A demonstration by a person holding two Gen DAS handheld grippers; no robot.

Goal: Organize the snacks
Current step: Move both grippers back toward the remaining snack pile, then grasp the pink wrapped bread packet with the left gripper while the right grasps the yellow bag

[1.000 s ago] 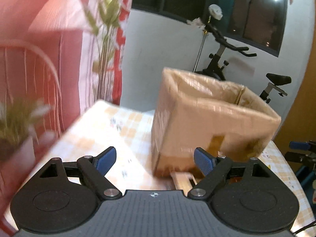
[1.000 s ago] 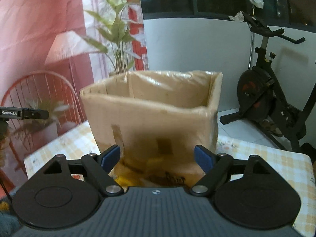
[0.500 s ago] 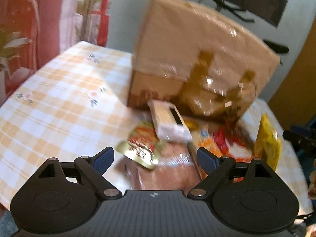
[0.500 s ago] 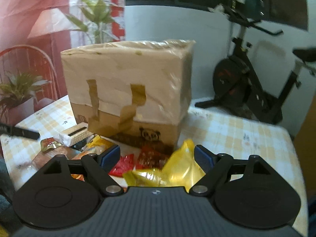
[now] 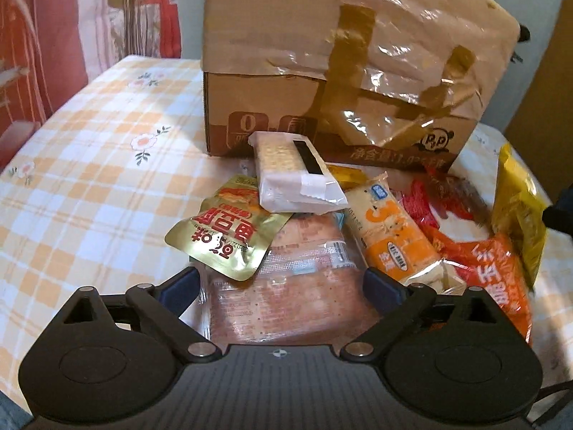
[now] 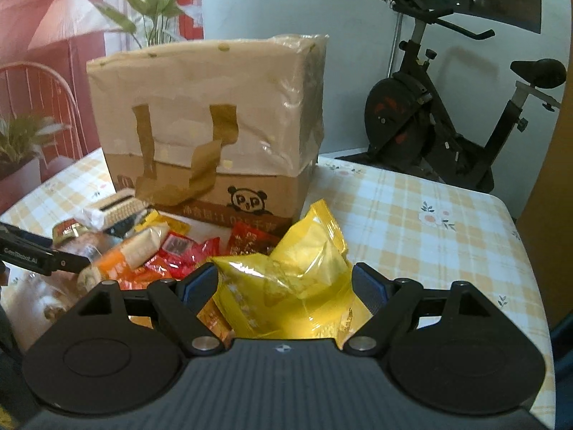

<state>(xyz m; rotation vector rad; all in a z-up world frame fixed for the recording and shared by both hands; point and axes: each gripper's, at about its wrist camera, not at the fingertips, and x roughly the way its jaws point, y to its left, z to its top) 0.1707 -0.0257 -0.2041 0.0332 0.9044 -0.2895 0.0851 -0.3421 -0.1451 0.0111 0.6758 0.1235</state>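
A taped cardboard box (image 5: pixel 343 71) stands on the checked tablecloth (image 5: pixel 89 179); it also shows in the right wrist view (image 6: pixel 215 125). Snack packs lie in a pile in front of it: a white cracker pack (image 5: pixel 293 175), a gold pouch (image 5: pixel 225 236), a clear pink pack (image 5: pixel 286 294), an orange biscuit pack (image 5: pixel 390 236), a red-orange bag (image 5: pixel 494 279) and a yellow bag (image 6: pixel 293 279). My left gripper (image 5: pixel 283 283) is open, its fingers either side of the pink pack. My right gripper (image 6: pixel 284 283) is open, its fingers either side of the yellow bag.
An exercise bike (image 6: pixel 447 125) stands behind the table on the right. Potted plants (image 6: pixel 21 143) and a red chair (image 6: pixel 46 100) are at the left. The left gripper shows at the left edge of the right wrist view (image 6: pixel 39 254).
Both grippers have tilted down and come lower toward the snack pile; the view has gone from the box top to the packs in front of it. Both stayed open.
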